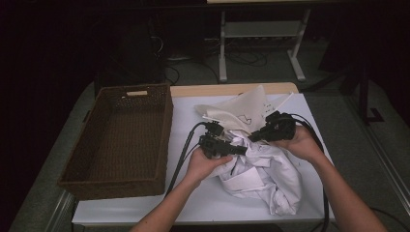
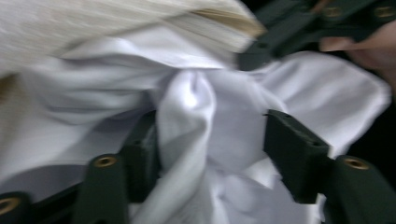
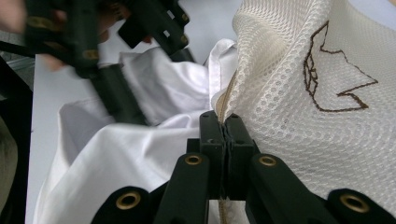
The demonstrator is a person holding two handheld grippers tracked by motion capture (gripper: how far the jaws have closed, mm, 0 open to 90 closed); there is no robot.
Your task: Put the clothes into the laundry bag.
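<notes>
The white garment (image 1: 263,174) lay crumpled on the white table (image 1: 145,205), right of centre and near the person's edge; a cream mesh bag (image 1: 237,111) with a brown stitched outline rested partly over its far side, its edge touching the cloth. A brown wicker basket (image 1: 121,140) stood on the left part of the table, well apart from the garment.

The left gripper (image 1: 240,151) was held low against the near left side of the heap; in the left gripper view its jaws stood apart, with a bunched fold of the white garment (image 2: 196,116) rising between them; the left jaw lay against the fold, the right jaw stood clear of it, so the cloth was not clamped. The left hand (image 1: 205,164) rested on the cloth just below.

The right gripper (image 1: 252,137) came in from the right, at the seam where bag and garment met; in the right gripper view its jaws were pressed together on the zip edge of the mesh bag (image 3: 317,84), with the garment (image 3: 140,158) lying to the left of that grip; the left gripper (image 3: 126,105) showed farther off, blurred. The right hand (image 1: 297,142) held its tool just above the cloth.
</notes>
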